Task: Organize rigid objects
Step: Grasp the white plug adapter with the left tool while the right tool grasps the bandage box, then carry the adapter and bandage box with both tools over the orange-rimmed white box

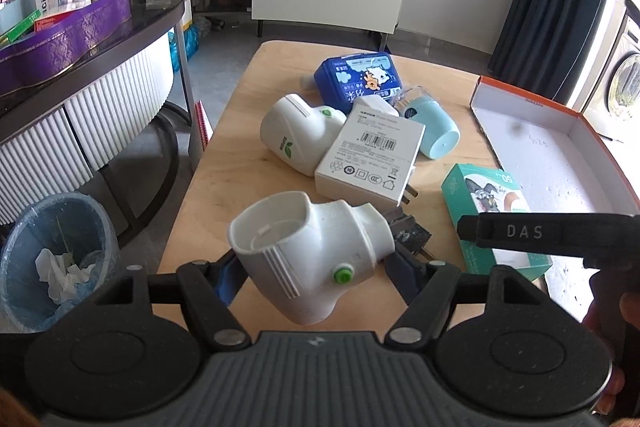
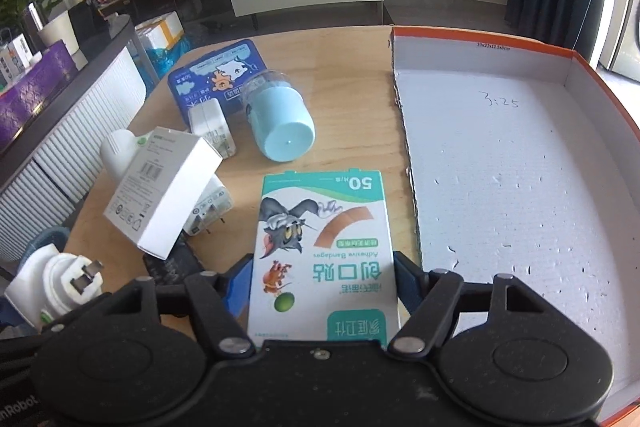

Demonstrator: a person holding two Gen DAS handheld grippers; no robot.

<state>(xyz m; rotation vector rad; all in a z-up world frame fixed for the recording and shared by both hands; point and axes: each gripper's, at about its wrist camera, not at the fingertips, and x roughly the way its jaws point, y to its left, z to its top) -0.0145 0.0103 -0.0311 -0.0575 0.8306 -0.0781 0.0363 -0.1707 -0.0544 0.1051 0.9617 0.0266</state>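
Note:
My left gripper (image 1: 312,267) is shut on a white plug-in device with a green button (image 1: 316,251), held above the wooden table (image 1: 224,187). The device also shows at the left edge of the right wrist view (image 2: 60,287). My right gripper (image 2: 320,279) is shut on a green and white adhesive bandage box (image 2: 320,247), also seen in the left wrist view (image 1: 488,203). An open orange box with a white inside (image 2: 520,187) lies to the right, also in the left wrist view (image 1: 552,155).
On the table lie a second white plug-in device (image 1: 296,135), a white adapter box (image 1: 372,159), a white charger (image 2: 210,127), a light blue cup-shaped item (image 2: 280,123) and a blue tin (image 2: 216,75). A bin (image 1: 52,255) stands on the floor at left.

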